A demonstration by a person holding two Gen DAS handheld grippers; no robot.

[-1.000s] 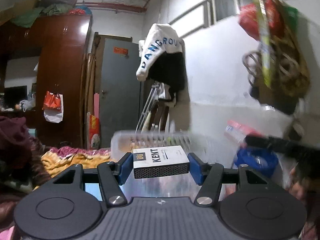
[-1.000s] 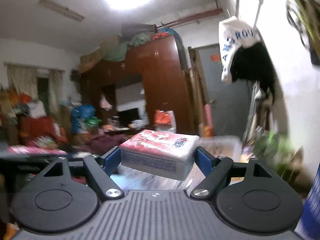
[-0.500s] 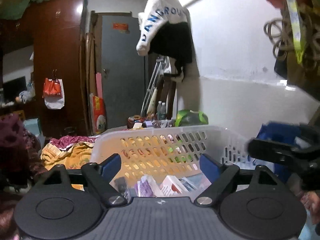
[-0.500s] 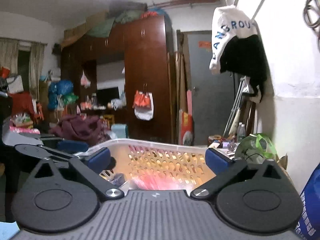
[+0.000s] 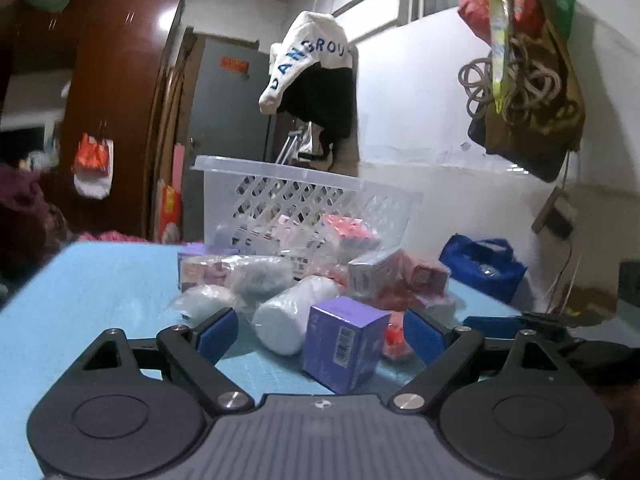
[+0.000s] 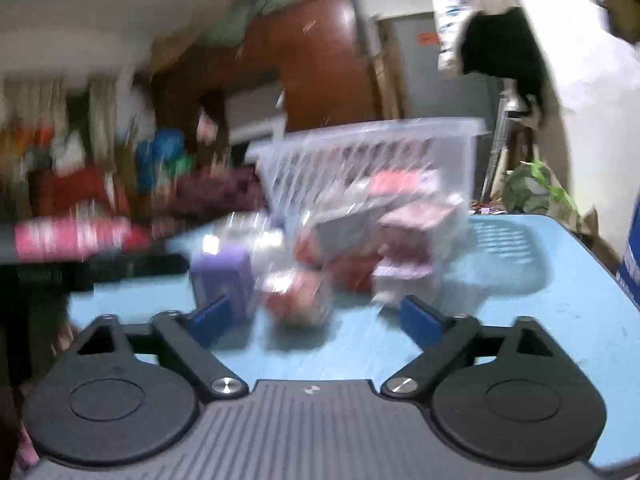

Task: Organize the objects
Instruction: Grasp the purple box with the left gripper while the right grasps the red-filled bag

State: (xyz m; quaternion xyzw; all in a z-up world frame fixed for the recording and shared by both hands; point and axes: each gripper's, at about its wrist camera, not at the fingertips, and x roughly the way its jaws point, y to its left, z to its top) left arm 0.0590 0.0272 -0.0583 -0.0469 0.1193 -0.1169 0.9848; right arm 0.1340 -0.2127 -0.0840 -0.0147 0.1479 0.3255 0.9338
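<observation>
- The left gripper (image 5: pixel 320 330) is being held low over the blue table (image 5: pixel 100 280), its jaws spread and opening wider; the purple box (image 5: pixel 344 344) and the end of a white cylindrical bottle (image 5: pixel 292 316) are lying in the gap, but neither is being pressed by the blue pads (image 5: pixel 218 334).
- The right gripper (image 6: pixel 316 322) is being held spread as well, with its jaws closing; a red wrapped packet (image 6: pixel 298 298) is sitting between them, apparently untouched, though heavy blur is hiding the detail.
- The purple box is being shown corner-on, standing at the near edge of the pile. It is judged to be light, stiff card with flat faces, so a hold across two opposite faces is being suggested, once the gripper is squared to it.
- The white bottle is lying on its side just beside the box. It is judged smooth and liable to roll, so a hold across its middle is being favoured.
- The plastic-wrapped bundles (image 5: pixel 224 292) behind are judged soft and slippery, and likely to deform under the pads.
- Further out, a white perforated basket (image 5: pixel 304 192) is standing behind the pile, with packets already seen through its wall; it is being taken as the likely destination.
</observation>
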